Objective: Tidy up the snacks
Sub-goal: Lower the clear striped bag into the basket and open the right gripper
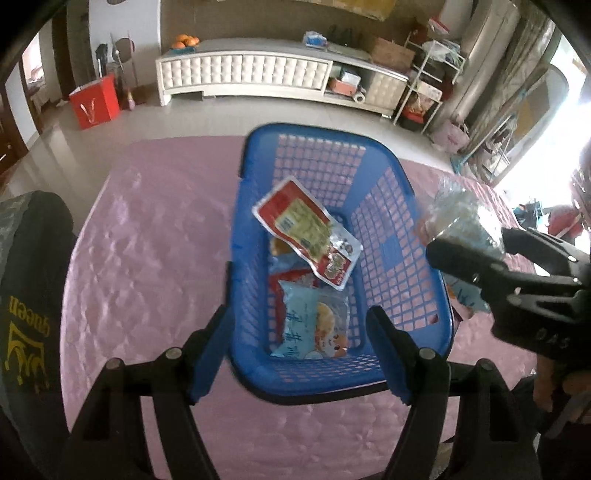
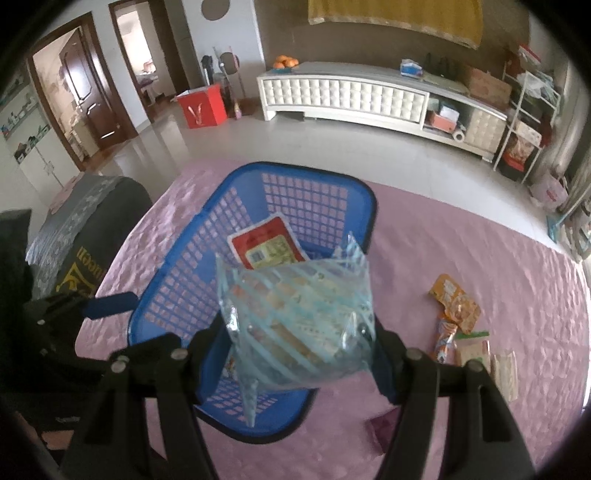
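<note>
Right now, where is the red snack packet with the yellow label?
The red snack packet is over the middle of the blue basket, above the other packets there; in the right wrist view it shows just behind the clear striped bag.

Pale tiled floor (image 2: 332,147), white tufted cabinet (image 2: 343,98) along brown wall (image 2: 280,33), red box (image 2: 203,105) nearby.

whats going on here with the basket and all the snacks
A person with a gripper in each hand is sorting snacks into a blue basket on a pink table. The right gripper is shut on a clear striped packet, held at the basket's near edge. The left gripper is open and empty over the basket. A red packet looks caught mid-fall. Several snacks wait on the table.
</note>
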Available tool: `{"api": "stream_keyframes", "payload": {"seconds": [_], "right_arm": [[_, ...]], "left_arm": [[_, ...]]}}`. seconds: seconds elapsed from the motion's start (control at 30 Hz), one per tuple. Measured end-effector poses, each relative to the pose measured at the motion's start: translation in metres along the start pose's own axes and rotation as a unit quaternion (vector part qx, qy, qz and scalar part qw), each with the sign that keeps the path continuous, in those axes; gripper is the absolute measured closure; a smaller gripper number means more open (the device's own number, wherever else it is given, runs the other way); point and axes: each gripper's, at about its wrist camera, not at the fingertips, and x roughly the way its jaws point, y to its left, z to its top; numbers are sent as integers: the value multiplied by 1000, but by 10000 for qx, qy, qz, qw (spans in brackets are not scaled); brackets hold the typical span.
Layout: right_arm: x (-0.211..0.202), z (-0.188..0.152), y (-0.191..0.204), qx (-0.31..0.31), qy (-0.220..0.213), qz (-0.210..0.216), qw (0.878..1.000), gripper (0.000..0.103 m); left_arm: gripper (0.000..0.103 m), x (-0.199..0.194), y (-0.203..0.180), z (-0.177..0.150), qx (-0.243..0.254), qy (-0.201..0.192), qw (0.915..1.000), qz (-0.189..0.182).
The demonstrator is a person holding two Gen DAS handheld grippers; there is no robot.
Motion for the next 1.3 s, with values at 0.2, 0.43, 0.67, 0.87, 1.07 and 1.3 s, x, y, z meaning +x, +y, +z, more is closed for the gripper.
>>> {"api": "stream_keyframes", "payload": {"seconds": [0.2,0.43,0.67,0.87,1.07,1.3], "right_arm": [[20,-3,21,-291,243,-121,9992,32],[36,-12,33,-501,483,-396,9968,31],[36,-17,46,-820,608,-542,9933,31],[40,-21,54,-967,665,-465,9920,29],[42,-27,60,-1287,761,-737,9860,14],[7,-30,41,-989,395,-646,9922,10]], "left_arm": [[32,-4,13,-4,-55,-89,9999,58],[32,9,16,-13,-14,-3,9999,150],[32,10,27,-23,-91,49,9999,93],[32,7,33,-28,-144,37,9998,133],[32,3,27,-35,-102,33,9998,167],[32,-10,4,-36,67,-16,9997,219]]}}
